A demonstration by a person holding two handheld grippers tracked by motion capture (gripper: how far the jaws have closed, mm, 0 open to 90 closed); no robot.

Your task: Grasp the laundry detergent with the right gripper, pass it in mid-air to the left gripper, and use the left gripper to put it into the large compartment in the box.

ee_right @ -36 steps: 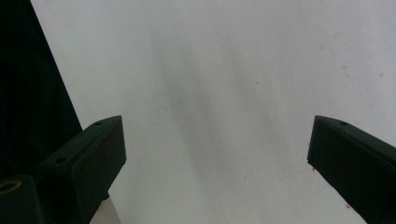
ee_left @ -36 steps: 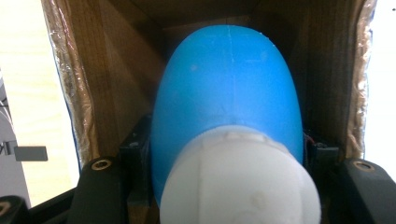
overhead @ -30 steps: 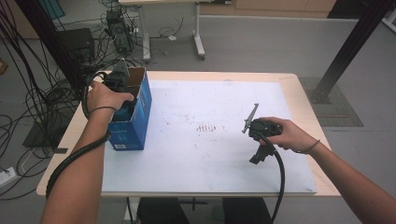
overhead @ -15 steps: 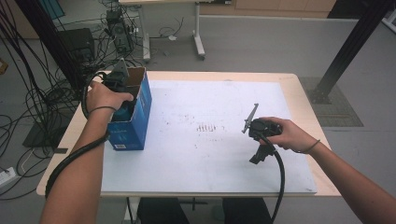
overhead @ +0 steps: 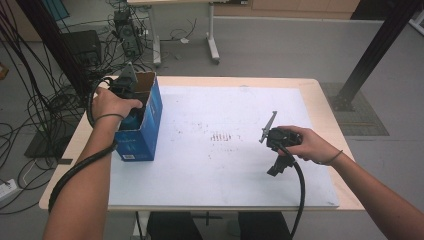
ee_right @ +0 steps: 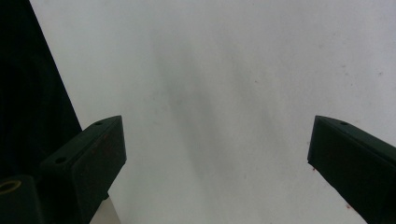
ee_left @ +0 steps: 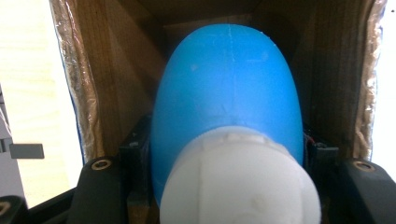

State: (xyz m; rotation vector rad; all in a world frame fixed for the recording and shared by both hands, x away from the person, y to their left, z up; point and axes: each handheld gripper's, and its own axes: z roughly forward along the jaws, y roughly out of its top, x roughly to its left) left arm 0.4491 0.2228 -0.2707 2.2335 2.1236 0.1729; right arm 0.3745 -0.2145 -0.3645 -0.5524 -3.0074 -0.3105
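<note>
A blue bottle (ee_left: 226, 84) with a white cap (ee_left: 240, 182) sits down inside an open blue cardboard box (overhead: 137, 135) at the table's left side. My left gripper (ee_left: 229, 154) reaches into the box from above, shut on the bottle, one black jaw on each flank. Brown cardboard walls surround it. In the high view the left gripper (overhead: 131, 102) is sunk into the box mouth under the hand. My right gripper (overhead: 276, 167) hovers over the white mat (overhead: 225, 110) at the right, pointing down. Its jaws stand wide open with nothing between them; the right gripper (ee_right: 217, 140) faces bare mat.
The white mat covers most of the wooden table (overhead: 320, 100). Tangled cables (overhead: 45, 100) lie on the floor to the left of the table. A black post (overhead: 372, 50) rises at the back right, and another desk's legs (overhead: 212, 35) stand behind.
</note>
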